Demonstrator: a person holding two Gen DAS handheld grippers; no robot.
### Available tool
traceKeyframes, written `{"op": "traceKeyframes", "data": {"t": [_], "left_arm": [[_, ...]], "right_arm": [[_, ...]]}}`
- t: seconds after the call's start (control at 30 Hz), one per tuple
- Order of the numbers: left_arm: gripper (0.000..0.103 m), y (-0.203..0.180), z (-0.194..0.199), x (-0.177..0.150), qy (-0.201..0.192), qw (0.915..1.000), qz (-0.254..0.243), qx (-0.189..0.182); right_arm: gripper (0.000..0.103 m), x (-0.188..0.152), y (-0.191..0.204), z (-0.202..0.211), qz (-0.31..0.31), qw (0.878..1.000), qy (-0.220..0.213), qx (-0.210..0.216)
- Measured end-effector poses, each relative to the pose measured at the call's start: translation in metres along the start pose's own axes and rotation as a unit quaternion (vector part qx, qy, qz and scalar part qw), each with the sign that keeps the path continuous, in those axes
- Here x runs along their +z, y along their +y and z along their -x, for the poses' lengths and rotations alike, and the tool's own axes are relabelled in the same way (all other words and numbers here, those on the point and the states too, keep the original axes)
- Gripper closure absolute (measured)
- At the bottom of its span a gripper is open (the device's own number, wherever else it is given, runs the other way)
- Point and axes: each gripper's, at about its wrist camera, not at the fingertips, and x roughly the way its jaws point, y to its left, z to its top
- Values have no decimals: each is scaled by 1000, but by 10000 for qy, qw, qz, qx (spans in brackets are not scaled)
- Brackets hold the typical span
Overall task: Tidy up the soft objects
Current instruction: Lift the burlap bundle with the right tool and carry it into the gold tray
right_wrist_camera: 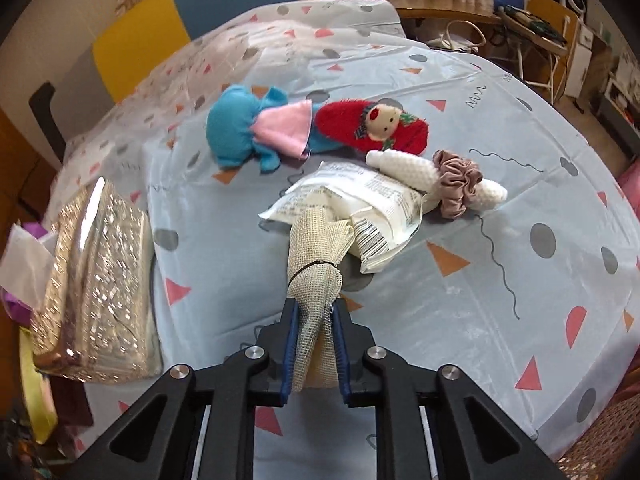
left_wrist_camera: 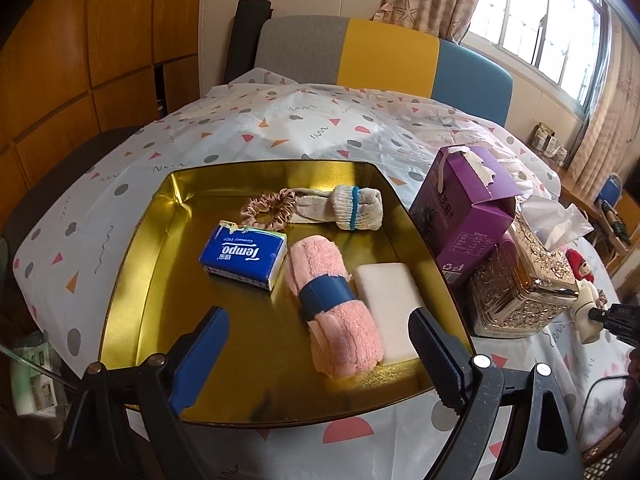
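Note:
In the left wrist view a gold tin tray (left_wrist_camera: 132, 264) holds a rolled pink towel (left_wrist_camera: 332, 312) with a blue band, a white sponge block (left_wrist_camera: 388, 304), a blue tissue pack (left_wrist_camera: 244, 258), a tan scrunchie (left_wrist_camera: 266, 208) and a rolled white sock (left_wrist_camera: 358, 206). My left gripper (left_wrist_camera: 316, 356) hovers open over the near end of the pink towel, touching nothing. In the right wrist view my right gripper (right_wrist_camera: 314, 312) is shut on a beige mesh cloth bundle (right_wrist_camera: 320, 248) tied with a black band. Beyond it lie a white packet (right_wrist_camera: 360, 196), a red doll (right_wrist_camera: 376, 124), a blue and pink plush (right_wrist_camera: 256, 132) and a white knitted roll (right_wrist_camera: 416, 170) with a brown scrunchie (right_wrist_camera: 456, 180).
A purple carton (left_wrist_camera: 464, 208) and a shiny gold tissue box (left_wrist_camera: 524, 280) (right_wrist_camera: 96, 292) stand right of the tray. The patterned tablecloth (right_wrist_camera: 500, 240) covers the round table. A grey, yellow and blue chair back (left_wrist_camera: 384, 52) stands behind the table.

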Motion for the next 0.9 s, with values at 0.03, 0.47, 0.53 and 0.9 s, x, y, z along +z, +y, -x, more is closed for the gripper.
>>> {"op": "traceKeyframes", "data": {"t": [0.03, 0.47, 0.53, 0.9], "left_arm": [[11, 1, 0, 0, 2, 10000, 1, -13], [11, 26, 5, 3, -95, 9993, 301, 188], [11, 35, 7, 3, -131, 9988, 404, 251], [10, 69, 14, 1, -232, 9956, 747, 525]], "right_arm": [[89, 1, 1, 2, 11, 10000, -27, -8], [89, 34, 130, 107, 1274, 9726, -1075, 1622], [89, 24, 173, 119, 1872, 9561, -1130, 1951], [89, -67, 360, 49, 4042, 8855, -152, 2287]]}}
